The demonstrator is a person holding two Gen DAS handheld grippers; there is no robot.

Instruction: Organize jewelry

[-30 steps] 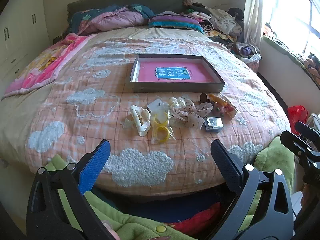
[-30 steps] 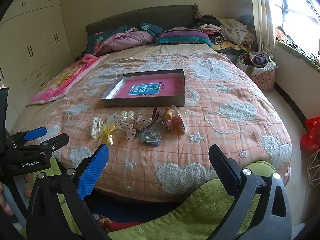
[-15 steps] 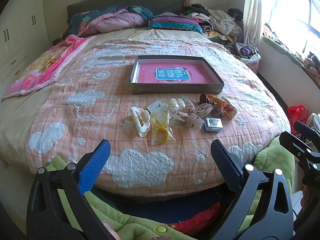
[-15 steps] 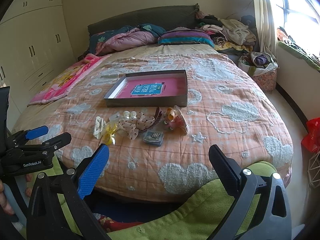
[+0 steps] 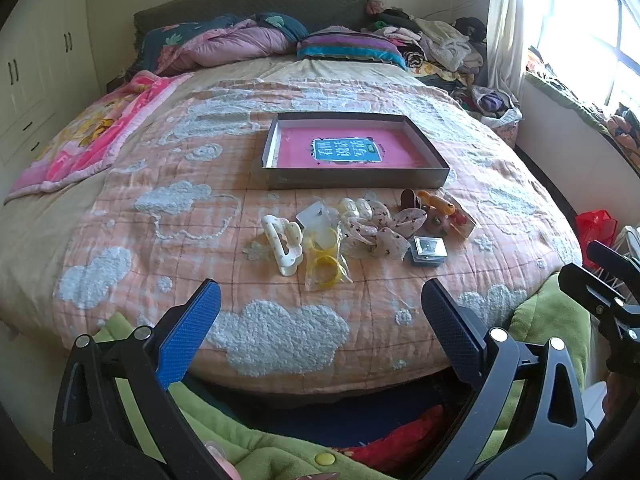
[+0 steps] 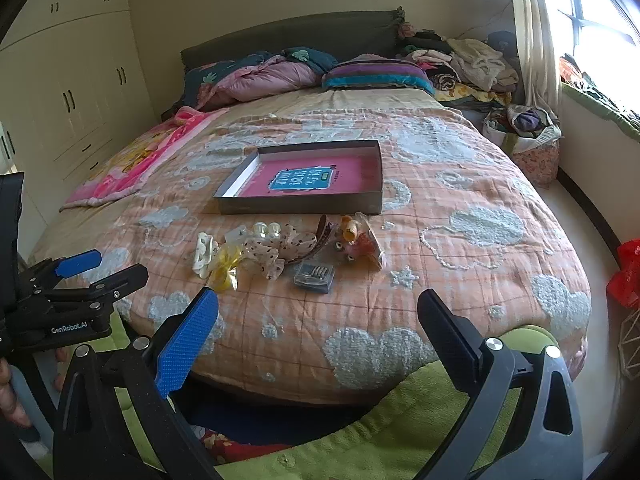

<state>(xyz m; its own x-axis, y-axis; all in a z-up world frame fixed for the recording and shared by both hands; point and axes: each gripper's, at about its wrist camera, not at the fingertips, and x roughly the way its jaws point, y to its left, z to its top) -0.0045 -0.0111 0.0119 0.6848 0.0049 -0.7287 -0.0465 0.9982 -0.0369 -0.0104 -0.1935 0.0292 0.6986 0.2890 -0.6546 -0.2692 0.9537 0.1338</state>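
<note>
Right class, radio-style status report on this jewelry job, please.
Left tool open, empty. Right tool open, empty. Jewelry pile loose on quilt, tray behind it. Path unobstructed.

bed: a wide bed (image 5: 120, 184) filling the middle of both views, covered by an orange checked quilt with white cloud patches
box: shallow grey tray (image 5: 356, 178) with pink bottom, centre of frame
accessories: white hair clip (image 5: 282, 242), yellow bands in a clear bag (image 5: 324, 256), dotted bow (image 5: 380, 230), small clear case (image 5: 429, 251), in a row just below the tray
blanket: pink blanket (image 5: 92, 140), left edge
pillows: bedding (image 5: 248, 42) piled at upper centre
</note>
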